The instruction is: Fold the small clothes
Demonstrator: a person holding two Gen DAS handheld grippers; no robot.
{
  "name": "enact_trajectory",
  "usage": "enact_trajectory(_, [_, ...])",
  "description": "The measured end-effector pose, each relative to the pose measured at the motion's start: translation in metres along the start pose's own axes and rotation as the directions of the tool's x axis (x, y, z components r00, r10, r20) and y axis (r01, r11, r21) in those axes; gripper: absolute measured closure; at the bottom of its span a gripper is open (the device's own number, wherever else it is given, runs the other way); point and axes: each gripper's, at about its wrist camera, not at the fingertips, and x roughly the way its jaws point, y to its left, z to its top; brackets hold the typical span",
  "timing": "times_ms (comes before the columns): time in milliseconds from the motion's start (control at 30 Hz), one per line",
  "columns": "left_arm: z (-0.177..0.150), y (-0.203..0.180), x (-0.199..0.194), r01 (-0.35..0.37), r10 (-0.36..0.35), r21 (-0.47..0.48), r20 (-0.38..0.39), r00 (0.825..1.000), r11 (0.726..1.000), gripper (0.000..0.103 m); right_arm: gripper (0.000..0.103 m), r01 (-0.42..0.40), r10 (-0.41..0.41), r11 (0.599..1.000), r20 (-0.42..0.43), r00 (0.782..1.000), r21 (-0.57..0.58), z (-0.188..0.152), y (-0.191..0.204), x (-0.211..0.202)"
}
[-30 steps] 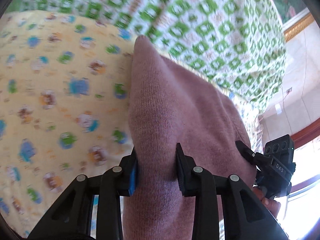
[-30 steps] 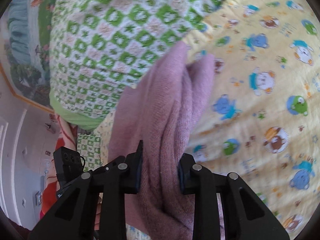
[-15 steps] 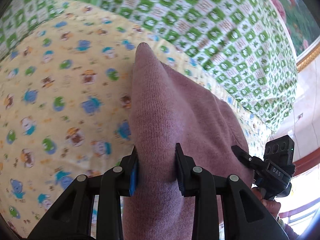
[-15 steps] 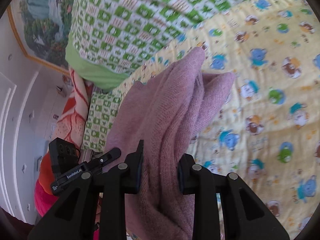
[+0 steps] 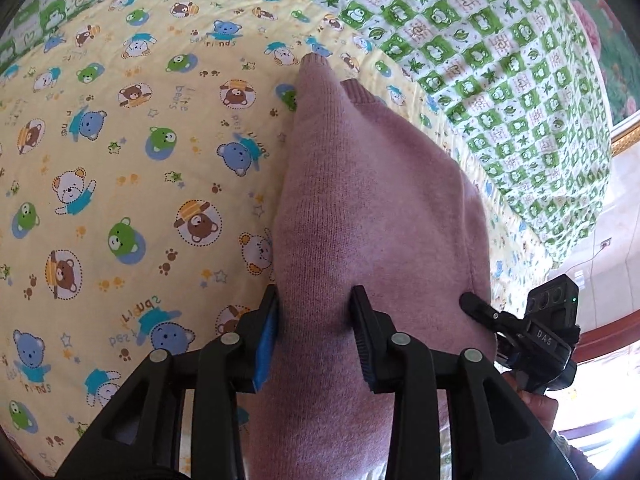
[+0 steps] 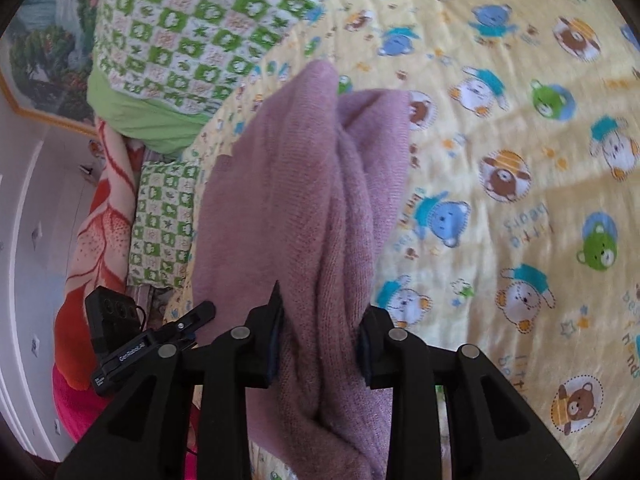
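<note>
A mauve knitted garment hangs between both grippers above a yellow bear-print sheet. My left gripper is shut on one edge of it; the cloth fills the gap between the jaws. My right gripper is shut on the other edge, where the garment bunches in several folds. The right gripper shows at the right of the left wrist view, the left gripper at the left of the right wrist view. The garment's far tip hangs close to the sheet; contact cannot be told.
A green-and-white checked quilt is piled at the far side of the bed, also in the right wrist view. An orange-red blanket lies beside it. The yellow sheet spreads to the right.
Both grippers have lifted the garment and drawn back from the checked quilt; more of the yellow sheet shows under it. Both grips are unchanged.
</note>
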Motion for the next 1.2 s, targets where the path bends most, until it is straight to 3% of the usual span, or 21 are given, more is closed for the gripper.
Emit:
enact_trajectory(267, [-0.010,-0.001,-0.018,-0.046,0.046,-0.011,0.010,0.999,0.999,0.059,0.061,0.060,-0.059,0.998,0.070,0.996,-0.022,-0.003,0.008,-0.030])
enact_trajectory(533, [-0.036,0.003,-0.041,-0.099,0.100,-0.010,0.020,0.995,0.995,0.051,0.061,0.052,-0.035,0.988,0.121,0.992,-0.144,-0.021,0.036,-0.072])
enact_trajectory(767, [-0.065,0.003,-0.055,-0.164,0.164,0.000,0.023,0.986,0.986,0.050,0.061,0.136,-0.118,0.942,0.078,0.990,-0.306,-0.053,0.051,-0.065])
enact_trajectory(967, [-0.081,-0.006,-0.063,-0.228,0.227,0.017,0.038,0.973,0.974,0.042,0.061,0.133,-0.126,0.932,0.043,0.991,-0.336,-0.075,0.040,-0.059])
enact_trajectory(1200, [-0.084,-0.009,-0.026,-0.324,0.326,0.105,-0.002,0.945,0.940,0.039,0.061,0.251,-0.257,0.909,0.026,0.966,-0.333,-0.081,0.018,-0.037])
